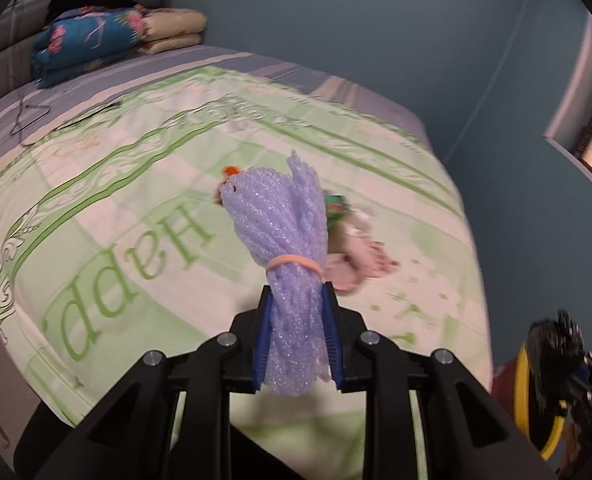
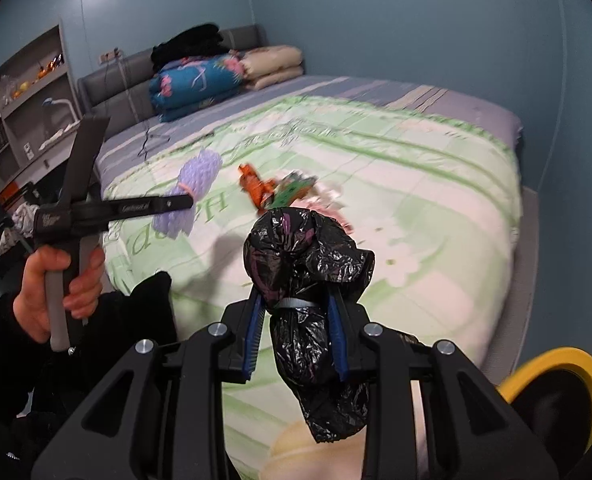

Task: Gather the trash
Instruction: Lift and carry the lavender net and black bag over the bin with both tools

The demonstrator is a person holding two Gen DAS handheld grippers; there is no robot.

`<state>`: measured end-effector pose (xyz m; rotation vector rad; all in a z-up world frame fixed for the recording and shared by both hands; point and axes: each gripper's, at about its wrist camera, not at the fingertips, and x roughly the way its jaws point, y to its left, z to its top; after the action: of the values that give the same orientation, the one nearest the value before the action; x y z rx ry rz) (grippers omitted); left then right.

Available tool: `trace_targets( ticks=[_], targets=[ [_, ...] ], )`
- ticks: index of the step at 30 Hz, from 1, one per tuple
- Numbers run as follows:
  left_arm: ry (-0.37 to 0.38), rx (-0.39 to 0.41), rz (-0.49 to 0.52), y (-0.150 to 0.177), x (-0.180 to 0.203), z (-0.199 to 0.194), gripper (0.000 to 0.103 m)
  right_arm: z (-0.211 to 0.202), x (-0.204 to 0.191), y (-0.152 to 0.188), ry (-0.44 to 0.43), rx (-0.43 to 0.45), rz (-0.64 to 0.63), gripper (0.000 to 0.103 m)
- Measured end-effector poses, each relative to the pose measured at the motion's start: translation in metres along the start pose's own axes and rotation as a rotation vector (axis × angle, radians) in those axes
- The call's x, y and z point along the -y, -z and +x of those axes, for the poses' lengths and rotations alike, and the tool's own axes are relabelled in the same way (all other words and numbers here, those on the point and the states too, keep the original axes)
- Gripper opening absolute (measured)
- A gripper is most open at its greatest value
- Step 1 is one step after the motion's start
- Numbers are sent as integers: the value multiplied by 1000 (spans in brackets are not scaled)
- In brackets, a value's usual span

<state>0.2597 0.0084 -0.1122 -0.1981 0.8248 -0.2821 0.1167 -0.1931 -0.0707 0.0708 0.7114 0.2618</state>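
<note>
Left gripper (image 1: 296, 334) clamped tight on a lilac foam net bundle (image 1: 286, 248) with a peach rubber band, lifted above the bed (image 1: 108, 216); right gripper (image 2: 298, 336) pinching a crumpled black bag roll (image 2: 308, 280). Between them on the quilt, blurred orange and green wrappers (image 2: 274, 190), hard to make out

A bedroom in a home.
A wide bed (image 2: 376, 184) with a green-and-white cover fills the room; folded quilts (image 2: 200, 80) are stacked at its grey headboard (image 2: 112, 84), blue walls (image 2: 376, 20) stand behind, and a shelf unit (image 2: 28, 92) stands beside the head end.
</note>
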Motion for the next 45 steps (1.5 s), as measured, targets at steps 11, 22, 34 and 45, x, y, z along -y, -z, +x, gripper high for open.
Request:
trace_targets(
  ticks=[11,22,34,45],
  targets=[
    [82,96,139,2,86,-57,22,-84,27,4,93,167,30,28],
    [160,177,265,3,160,-107,23,-150,53,7,183,332,54,28],
    [278,153,383,17,237,-107,23,-186,96,29,328,381,148,28],
    [335,113,501,39,301,-91,23,-198,132,59,444,385,254,29]
  ],
)
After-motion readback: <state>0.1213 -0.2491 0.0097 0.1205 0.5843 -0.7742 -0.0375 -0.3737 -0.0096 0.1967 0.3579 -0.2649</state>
